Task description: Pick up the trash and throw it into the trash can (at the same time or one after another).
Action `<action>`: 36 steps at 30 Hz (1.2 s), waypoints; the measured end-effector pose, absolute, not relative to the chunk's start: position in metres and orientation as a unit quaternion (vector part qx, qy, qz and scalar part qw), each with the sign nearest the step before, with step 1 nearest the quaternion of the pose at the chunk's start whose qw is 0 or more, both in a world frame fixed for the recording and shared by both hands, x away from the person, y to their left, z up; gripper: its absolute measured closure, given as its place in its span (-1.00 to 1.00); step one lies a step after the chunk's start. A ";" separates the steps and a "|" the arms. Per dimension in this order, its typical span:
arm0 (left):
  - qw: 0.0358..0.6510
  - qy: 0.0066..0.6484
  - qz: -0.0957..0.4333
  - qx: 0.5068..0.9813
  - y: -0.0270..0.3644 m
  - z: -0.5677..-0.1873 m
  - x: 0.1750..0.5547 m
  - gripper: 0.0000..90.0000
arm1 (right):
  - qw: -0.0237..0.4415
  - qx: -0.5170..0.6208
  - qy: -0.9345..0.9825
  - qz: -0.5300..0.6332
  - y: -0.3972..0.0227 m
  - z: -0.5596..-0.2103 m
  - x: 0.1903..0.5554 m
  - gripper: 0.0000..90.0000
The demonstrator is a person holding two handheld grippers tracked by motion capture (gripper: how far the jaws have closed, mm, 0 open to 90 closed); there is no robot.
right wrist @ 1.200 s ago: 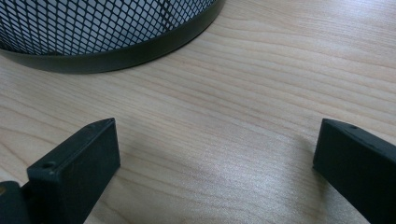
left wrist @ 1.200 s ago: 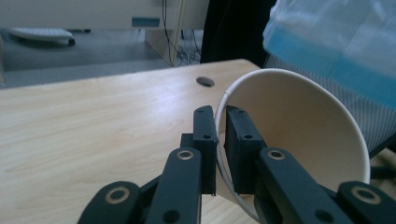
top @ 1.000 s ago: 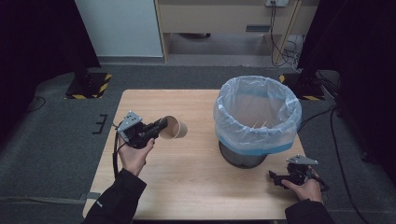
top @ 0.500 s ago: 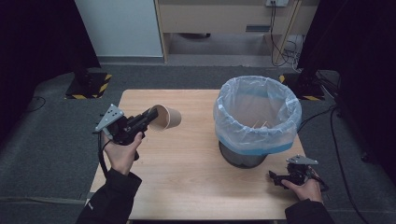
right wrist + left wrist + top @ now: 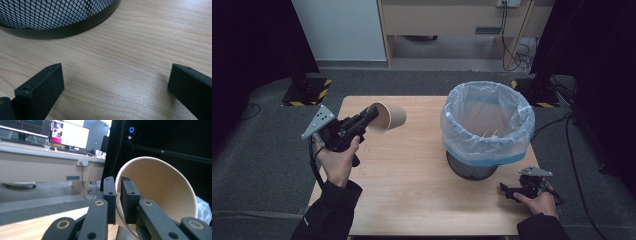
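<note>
A brown paper cup (image 5: 390, 117) hangs on its side above the left half of the wooden table (image 5: 412, 175), its mouth toward my left gripper (image 5: 371, 116). That gripper is shut on the cup's rim: in the left gripper view (image 5: 118, 197) one jaw is inside the cup (image 5: 160, 187) and one outside, pinching the wall. My right gripper (image 5: 506, 191) lies low at the table's front right corner, near the bin's base. In the right gripper view (image 5: 115, 85) its two jaws stand wide apart over bare wood with nothing between them.
A black mesh waste bin (image 5: 484, 127) lined with a clear plastic bag stands on the right half of the table; its mesh base (image 5: 52, 15) is close in front of the right gripper. Grey floor and dark stands surround the table.
My left hand has lifted the cup off the table area and carried it up and to the left, the cup still gripped. The right hand has stayed put.
</note>
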State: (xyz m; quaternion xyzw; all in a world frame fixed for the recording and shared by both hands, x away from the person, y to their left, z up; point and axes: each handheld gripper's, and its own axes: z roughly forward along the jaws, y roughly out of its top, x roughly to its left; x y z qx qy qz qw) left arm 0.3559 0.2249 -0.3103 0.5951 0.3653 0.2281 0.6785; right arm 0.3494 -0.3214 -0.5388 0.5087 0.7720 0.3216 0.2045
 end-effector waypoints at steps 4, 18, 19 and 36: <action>0.682 0.358 0.230 0.595 0.219 -0.301 0.358 0.84 | 0.204 0.509 0.772 0.322 -0.321 -0.539 0.349 -0.98; 0.699 0.332 0.229 0.591 0.189 -0.275 0.367 0.84 | 0.206 0.507 0.773 0.321 -0.322 -0.539 0.350 -0.98; 0.699 0.332 0.229 0.591 0.189 -0.275 0.367 0.84 | 0.206 0.507 0.773 0.321 -0.322 -0.539 0.350 -0.98; 0.713 0.302 0.227 0.590 0.150 -0.247 0.376 0.84 | 0.204 0.509 0.772 0.322 -0.321 -0.539 0.349 -0.98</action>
